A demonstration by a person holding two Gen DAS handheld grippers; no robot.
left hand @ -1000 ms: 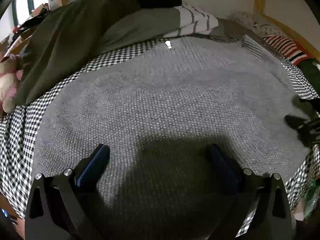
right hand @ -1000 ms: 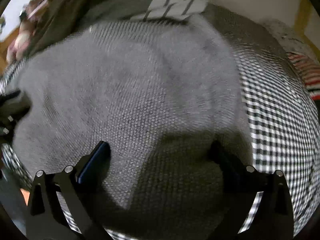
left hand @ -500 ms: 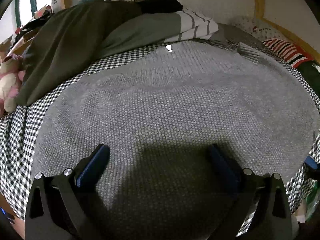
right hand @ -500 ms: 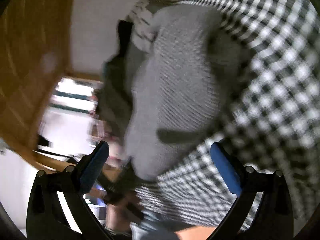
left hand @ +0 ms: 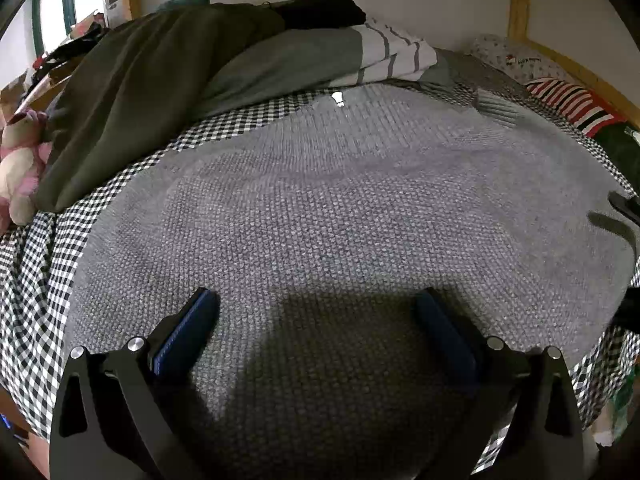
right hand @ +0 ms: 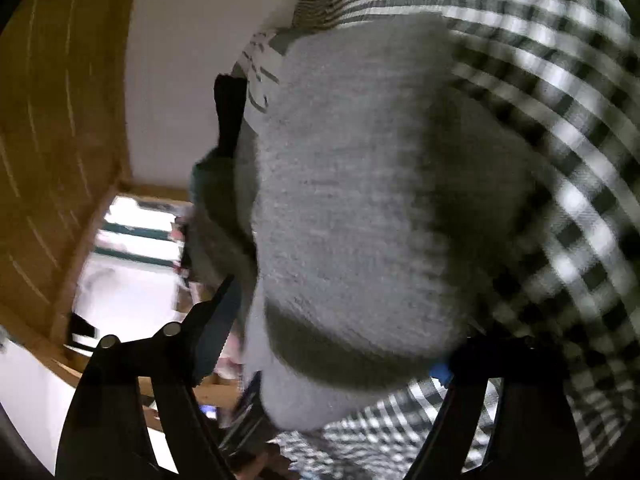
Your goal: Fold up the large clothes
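Two views show one grey sweater (left hand: 344, 216) spread flat on the checked bed (left hand: 36, 280), its collar toward the far edge where a pile of clothes (left hand: 168, 80) lies against the wall. From my left wrist, my left gripper (left hand: 316, 320) hangs over the sweater's near hem with its jaws wide apart and nothing between them; the pads do not touch the knit. At the bed's right edge a dark bit of my other tool just shows. From my right wrist, rolled on its side and blurred, my right gripper (right hand: 332, 344) is at the sweater's (right hand: 360, 200) side edge by the right edge of the bed (right hand: 560, 160). Its jaws are closing, and a fold of grey knit sits between them, though I cannot tell that the pads press on it yet. I judge this to be the pick-up for the first fold: taking the right side to carry it across. Next I need a firm pinch there, and my left gripper should take the hem.
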